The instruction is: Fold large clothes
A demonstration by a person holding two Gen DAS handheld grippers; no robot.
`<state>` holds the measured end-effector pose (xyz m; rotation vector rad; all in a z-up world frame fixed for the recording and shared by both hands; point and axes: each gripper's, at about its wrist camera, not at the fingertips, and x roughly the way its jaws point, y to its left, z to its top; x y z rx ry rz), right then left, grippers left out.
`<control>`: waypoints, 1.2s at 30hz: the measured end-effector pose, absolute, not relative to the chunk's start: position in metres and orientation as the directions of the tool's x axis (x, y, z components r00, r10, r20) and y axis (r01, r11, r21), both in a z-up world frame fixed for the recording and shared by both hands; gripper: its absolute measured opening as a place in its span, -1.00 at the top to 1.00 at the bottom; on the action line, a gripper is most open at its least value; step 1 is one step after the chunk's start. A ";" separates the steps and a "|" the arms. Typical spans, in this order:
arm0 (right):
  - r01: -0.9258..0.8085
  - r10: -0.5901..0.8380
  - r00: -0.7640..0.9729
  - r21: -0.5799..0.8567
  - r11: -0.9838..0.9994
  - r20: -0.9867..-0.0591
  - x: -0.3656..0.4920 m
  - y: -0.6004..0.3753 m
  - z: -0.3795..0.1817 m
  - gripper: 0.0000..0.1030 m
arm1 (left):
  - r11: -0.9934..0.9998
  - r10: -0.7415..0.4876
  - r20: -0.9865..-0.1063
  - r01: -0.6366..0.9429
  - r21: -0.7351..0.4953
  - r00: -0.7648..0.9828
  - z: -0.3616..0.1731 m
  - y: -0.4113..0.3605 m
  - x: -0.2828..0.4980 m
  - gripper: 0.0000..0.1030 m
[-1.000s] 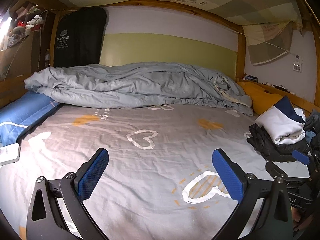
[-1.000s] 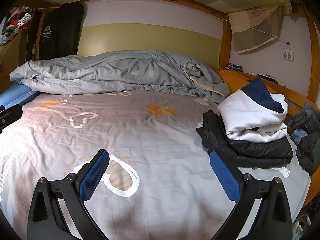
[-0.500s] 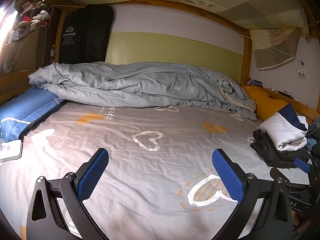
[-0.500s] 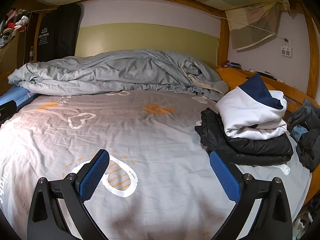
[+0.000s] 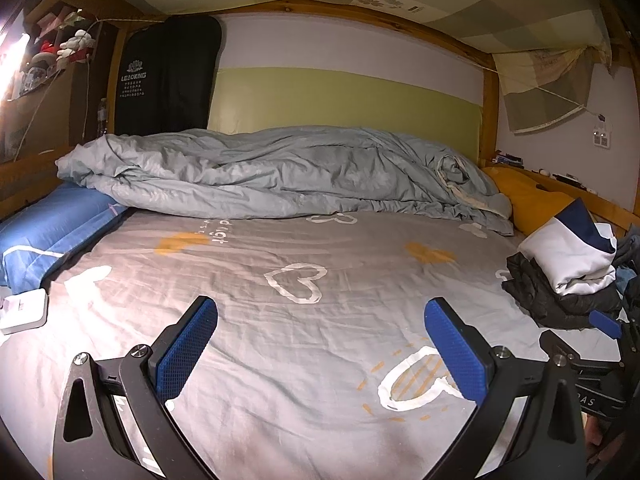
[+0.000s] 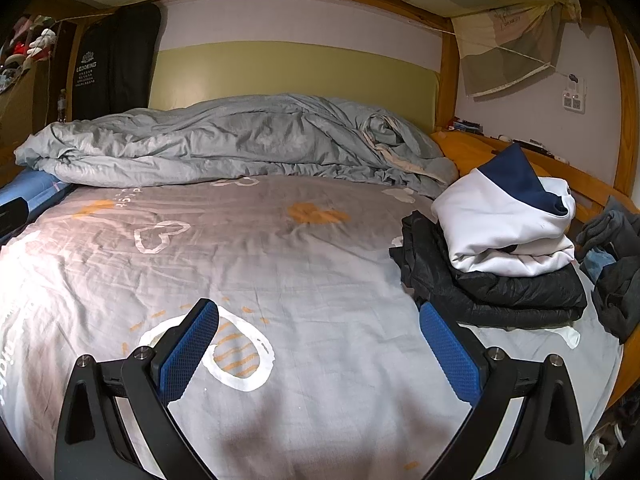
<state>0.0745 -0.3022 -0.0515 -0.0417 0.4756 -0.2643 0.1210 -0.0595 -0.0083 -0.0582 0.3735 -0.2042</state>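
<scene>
Right now both tongs are gaping wide and gripping nothing: the left gripper (image 5: 320, 344) and right gripper (image 6: 318, 342) are hovering over the wrinkled grey heart-print bedsheet (image 6: 304, 264), their blue ribbed pads (image 5: 188, 344) bare. Off to the right, a smooth white-and-navy folded garment (image 6: 508, 220) is sitting atop a puffy black jacket (image 6: 500, 292), near a rumpled grey duvet (image 5: 280, 172)
</scene>
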 end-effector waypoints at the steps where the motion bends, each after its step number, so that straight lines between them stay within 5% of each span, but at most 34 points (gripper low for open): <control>1: 0.243 -0.262 0.855 -0.101 0.965 -0.447 0.074 -0.302 -0.052 -0.97 | 0.978 -0.208 -0.358 0.187 -0.093 0.910 -0.009 -0.059 0.121 -1.00; 36: 0.237 -0.257 0.854 -0.102 0.966 -0.452 0.076 -0.304 -0.051 -0.97 | 0.974 -0.228 -0.373 0.209 -0.090 0.900 -0.008 -0.065 0.120 -1.00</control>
